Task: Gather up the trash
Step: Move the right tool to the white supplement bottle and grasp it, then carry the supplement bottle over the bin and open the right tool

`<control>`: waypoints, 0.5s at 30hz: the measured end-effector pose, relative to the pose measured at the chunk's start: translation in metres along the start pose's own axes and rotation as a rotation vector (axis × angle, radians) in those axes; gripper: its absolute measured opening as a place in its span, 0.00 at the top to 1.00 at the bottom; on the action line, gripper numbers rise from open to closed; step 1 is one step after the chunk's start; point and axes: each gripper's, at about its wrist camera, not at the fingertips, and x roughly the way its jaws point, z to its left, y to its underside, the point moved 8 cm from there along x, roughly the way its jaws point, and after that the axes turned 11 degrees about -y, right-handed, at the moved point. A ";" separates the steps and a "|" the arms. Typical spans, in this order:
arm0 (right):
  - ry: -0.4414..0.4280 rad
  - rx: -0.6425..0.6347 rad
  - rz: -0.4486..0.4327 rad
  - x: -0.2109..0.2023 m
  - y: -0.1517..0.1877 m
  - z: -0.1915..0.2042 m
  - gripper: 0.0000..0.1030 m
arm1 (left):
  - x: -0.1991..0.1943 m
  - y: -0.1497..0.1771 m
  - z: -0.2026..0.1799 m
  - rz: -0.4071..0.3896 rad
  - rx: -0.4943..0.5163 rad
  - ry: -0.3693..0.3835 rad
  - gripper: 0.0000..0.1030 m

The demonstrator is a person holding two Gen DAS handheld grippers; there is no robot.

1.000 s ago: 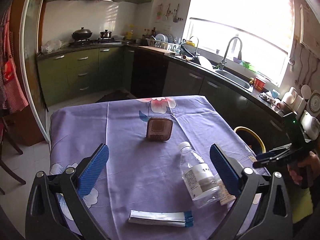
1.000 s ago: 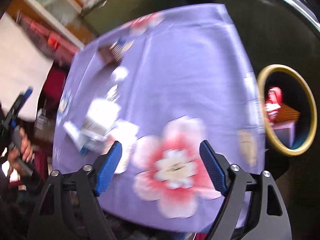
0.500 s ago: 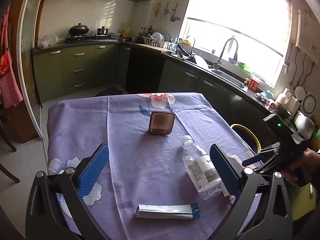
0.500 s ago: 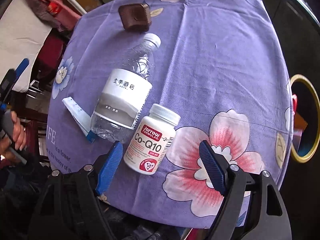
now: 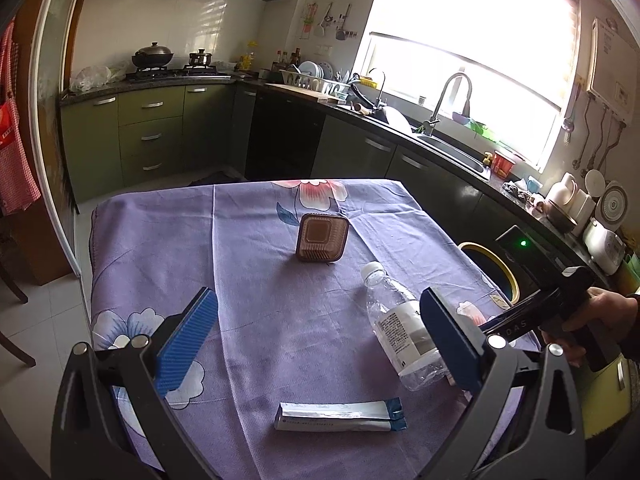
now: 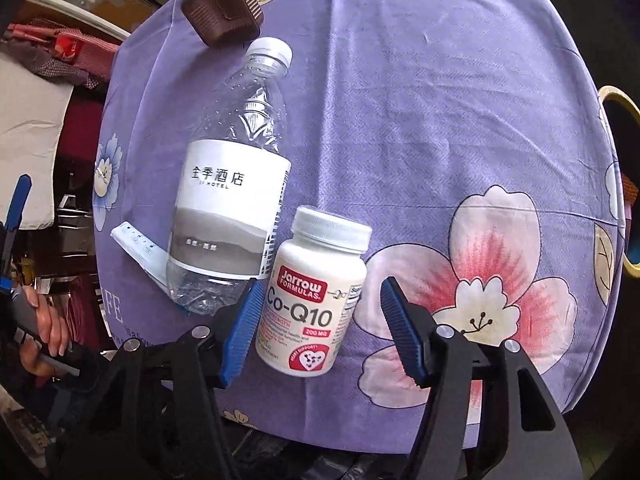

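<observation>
Supplement bottle lies on its side on purple tablecloth, just beside water bottle. Your right gripper straddles it, jaws just closing, pads not yet pressing. Left gripper jaws apart, empty.

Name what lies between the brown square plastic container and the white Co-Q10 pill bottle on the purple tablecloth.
A clear plastic water bottle lies on its side between the brown square container and the white pill bottle, shown plainly in the right wrist view.

Right claw narrower, around pill bottle
</observation>
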 end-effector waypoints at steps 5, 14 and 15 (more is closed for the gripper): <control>0.022 -0.007 0.023 0.012 -0.001 0.000 0.46 | 0.000 0.002 0.002 0.005 0.001 0.001 0.07; 0.094 -0.102 -0.005 0.006 0.003 0.001 0.53 | 0.003 0.004 0.002 0.014 0.004 0.000 0.07; 0.095 -0.105 -0.020 0.001 0.003 -0.001 0.53 | 0.003 0.004 0.001 0.016 0.006 -0.001 0.07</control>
